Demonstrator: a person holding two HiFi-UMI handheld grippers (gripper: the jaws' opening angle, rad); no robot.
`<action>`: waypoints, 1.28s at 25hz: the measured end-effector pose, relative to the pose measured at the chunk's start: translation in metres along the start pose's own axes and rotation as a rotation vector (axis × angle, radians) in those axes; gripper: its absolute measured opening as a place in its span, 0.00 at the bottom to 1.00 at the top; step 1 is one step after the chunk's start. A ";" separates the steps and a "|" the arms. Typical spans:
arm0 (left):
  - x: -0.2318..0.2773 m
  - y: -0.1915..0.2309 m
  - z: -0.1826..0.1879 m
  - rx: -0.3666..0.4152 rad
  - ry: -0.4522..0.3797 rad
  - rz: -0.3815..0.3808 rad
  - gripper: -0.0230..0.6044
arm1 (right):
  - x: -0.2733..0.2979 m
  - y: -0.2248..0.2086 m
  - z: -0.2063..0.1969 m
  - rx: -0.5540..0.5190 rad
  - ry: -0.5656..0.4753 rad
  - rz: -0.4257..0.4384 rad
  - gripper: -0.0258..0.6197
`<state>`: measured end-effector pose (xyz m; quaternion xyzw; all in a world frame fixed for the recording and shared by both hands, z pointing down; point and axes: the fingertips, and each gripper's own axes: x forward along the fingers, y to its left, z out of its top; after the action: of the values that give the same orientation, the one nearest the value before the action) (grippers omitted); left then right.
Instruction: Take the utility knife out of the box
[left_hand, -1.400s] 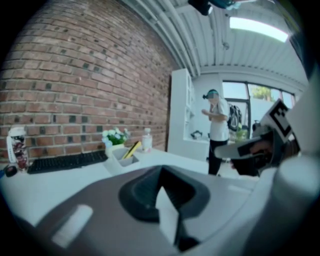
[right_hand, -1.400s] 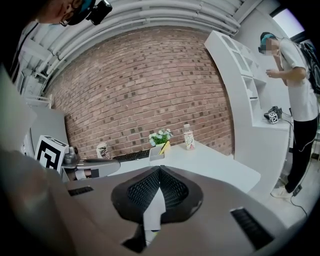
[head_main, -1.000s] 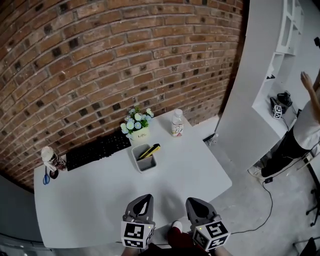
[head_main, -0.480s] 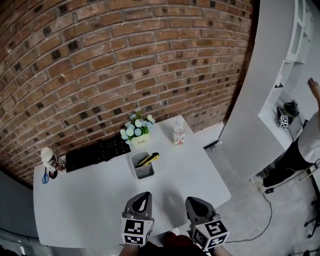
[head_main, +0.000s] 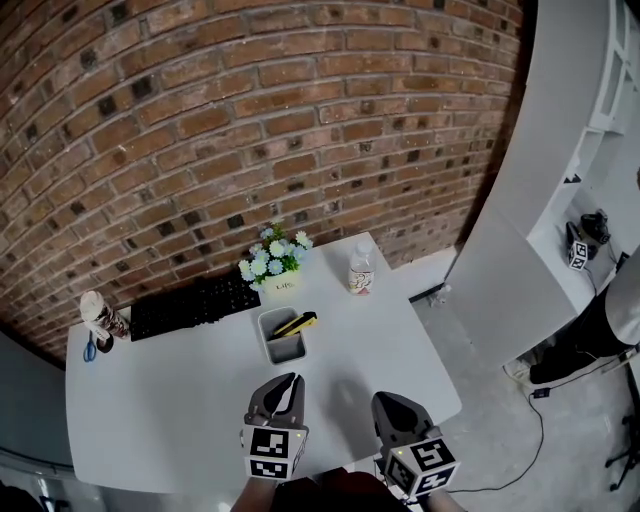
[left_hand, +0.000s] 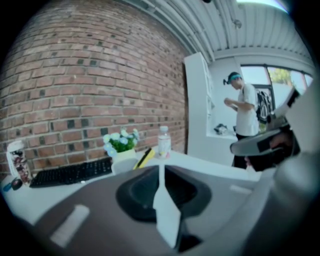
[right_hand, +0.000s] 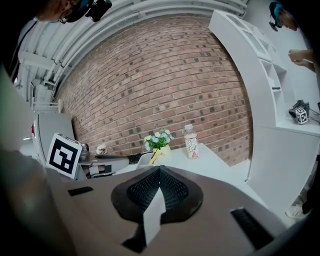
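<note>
Knife (head_main: 297, 324): a slim yellow-and-black body lying slantwise in the box (head_main: 284, 350). Its far end is propped on the box's right rim, so part of it stands clear of the walls. That raised end looks like the readiest place for a grip, since jaws could close on it without reaching deep into the box.

Box: a small grey open tray near the middle of the table (head_main: 170, 400), just in front of the flowers (head_main: 272, 252). A bottle (head_main: 360, 270) stands to its right and a keyboard (head_main: 195, 300) to its left, both apart from it, so the approach from the near side appears free.

Left gripper (head_main: 285, 383): low over the near table edge, well short of the box and pointed toward it. Its jaws have just been opening and stand a narrow slit apart, with nothing between them. This is probably the first readying for the grasp.

Right gripper (head_main: 390, 400): beside the left and aimed the same way, its jaws closed together on nothing. It seems held in reserve, perhaps to steady the box.

Appearance: in the left gripper view the knife shows as a yellow strip with a dark edge rising out of the box beside the flower pot. Whether its blade is extended is too small to tell.
</note>
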<state>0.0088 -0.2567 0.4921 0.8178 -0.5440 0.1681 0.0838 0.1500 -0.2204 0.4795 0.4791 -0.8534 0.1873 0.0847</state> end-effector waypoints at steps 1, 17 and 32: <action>0.002 0.001 0.002 0.002 -0.003 0.007 0.09 | 0.002 0.000 0.001 0.000 0.002 0.006 0.05; 0.019 0.008 0.010 0.042 0.037 0.056 0.18 | 0.012 0.003 0.004 0.006 0.014 0.050 0.05; 0.064 0.024 0.007 0.067 0.101 0.074 0.31 | 0.029 -0.014 0.007 -0.011 0.034 0.027 0.05</action>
<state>0.0103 -0.3240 0.5080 0.7899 -0.5631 0.2300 0.0775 0.1469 -0.2521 0.4856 0.4636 -0.8594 0.1917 0.0992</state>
